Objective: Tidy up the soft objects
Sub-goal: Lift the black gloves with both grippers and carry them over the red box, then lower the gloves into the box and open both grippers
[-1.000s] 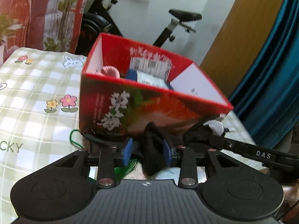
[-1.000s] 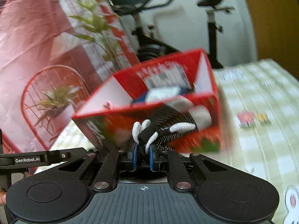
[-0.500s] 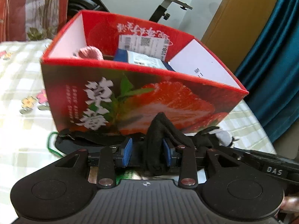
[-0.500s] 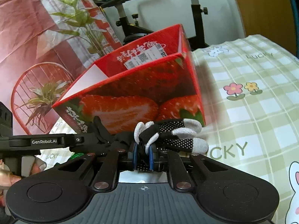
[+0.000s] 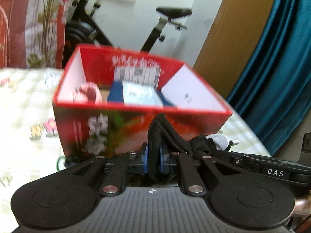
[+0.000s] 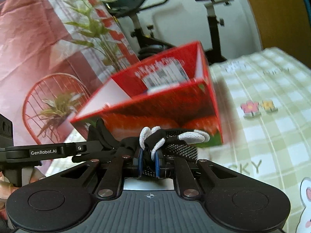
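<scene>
Tablecloth (image 5: pixel 23 116): pale green check with small flower prints, spread left of the box in the left wrist view; in the right wrist view it fills the right side, with printed letters near the lower edge.
Box (image 5: pixel 136 128): open red carton with strawberry and white blossom print, standing on the cloth just ahead of both grippers (both views are smeared by motion).
Box contents: a pink roll (image 5: pixel 88 95) in the left corner, a blue packet with a pale label (image 5: pixel 140 95) at the middle; a barcode sticker on the far inner wall.
Left gripper (image 5: pixel 153 159): its jaws have just been closing, and the blue pads now pinch a bunched black fabric strip between them.
Black fabric (image 5: pixel 157 132): rises in a fold above the pads against the box's near wall, then trails off to the right.
Glove (image 6: pixel 175 137): black with white dots and grey fingertips, lying on the cloth against the foot of the box; the black fabric runs from it toward the left gripper.
Right gripper (image 6: pixel 148 162): clenched on the glove's cuff end, the grey fingertips splaying up and to the right above the pads.
Behind: an exercise bike (image 5: pixel 165 19), a teal curtain (image 5: pixel 281 68) at the far right.
</scene>
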Demonstrator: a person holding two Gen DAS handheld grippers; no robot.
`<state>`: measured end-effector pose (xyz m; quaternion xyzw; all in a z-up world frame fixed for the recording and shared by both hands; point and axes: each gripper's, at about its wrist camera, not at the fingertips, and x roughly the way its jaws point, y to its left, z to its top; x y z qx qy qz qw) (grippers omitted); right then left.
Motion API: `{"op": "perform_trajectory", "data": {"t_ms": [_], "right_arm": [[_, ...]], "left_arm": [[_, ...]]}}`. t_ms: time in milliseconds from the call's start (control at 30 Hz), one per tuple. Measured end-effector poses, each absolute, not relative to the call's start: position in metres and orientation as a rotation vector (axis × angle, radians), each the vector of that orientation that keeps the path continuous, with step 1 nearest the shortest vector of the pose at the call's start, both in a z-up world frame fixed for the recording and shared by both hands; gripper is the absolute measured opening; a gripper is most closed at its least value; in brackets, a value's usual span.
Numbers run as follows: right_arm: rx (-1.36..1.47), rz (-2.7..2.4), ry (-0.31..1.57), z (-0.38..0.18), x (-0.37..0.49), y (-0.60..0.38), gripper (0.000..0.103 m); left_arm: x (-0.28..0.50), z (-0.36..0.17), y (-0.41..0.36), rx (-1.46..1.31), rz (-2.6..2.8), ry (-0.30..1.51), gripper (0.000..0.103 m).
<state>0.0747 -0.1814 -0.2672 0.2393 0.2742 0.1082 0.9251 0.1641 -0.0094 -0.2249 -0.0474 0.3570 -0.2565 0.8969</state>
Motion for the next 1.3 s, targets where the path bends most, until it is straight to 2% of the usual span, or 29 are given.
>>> {"op": "perform_trajectory", "data": {"t_ms": [267, 533, 767, 1033, 1100, 1167, 1200, 1267, 1300], "right_arm": [[0.417, 0.278, 0.441, -0.201, 0.081, -0.177, 0.012], [0.331, 0.292, 0.432, -0.162, 0.152, -0.177, 0.011], [0.284, 0.248, 0.499, -0.174, 0.218, -0.179, 0.012], [0.276, 0.230, 0.611, -0.212, 0.253, -0.176, 0.012], [0.281, 0.229, 0.628, -0.217, 0.257, -0.175, 0.014], [0.276, 0.222, 0.640, -0.220, 0.262, -0.174, 0.020], [0.271, 0.219, 0.642, -0.221, 0.261, -0.175, 0.023], [0.267, 0.212, 0.641, -0.222, 0.262, -0.175, 0.027], [0.268, 0.210, 0.642, -0.222, 0.261, -0.175, 0.028]], "left_arm": [[0.157, -0.166, -0.003, -0.086, -0.516, 0.560, 0.012], [0.209, -0.145, -0.008, -0.093, -0.445, 0.520, 0.012], [0.257, -0.159, -0.017, -0.078, -0.407, 0.586, 0.012], [0.289, -0.193, -0.017, -0.069, -0.377, 0.685, 0.013], [0.295, -0.197, -0.016, -0.058, -0.369, 0.694, 0.013], [0.299, -0.199, -0.016, -0.042, -0.355, 0.699, 0.014], [0.300, -0.199, -0.016, -0.034, -0.343, 0.699, 0.015], [0.302, -0.199, -0.015, -0.017, -0.317, 0.703, 0.023], [0.303, -0.199, -0.013, -0.013, -0.309, 0.701, 0.034]]}}
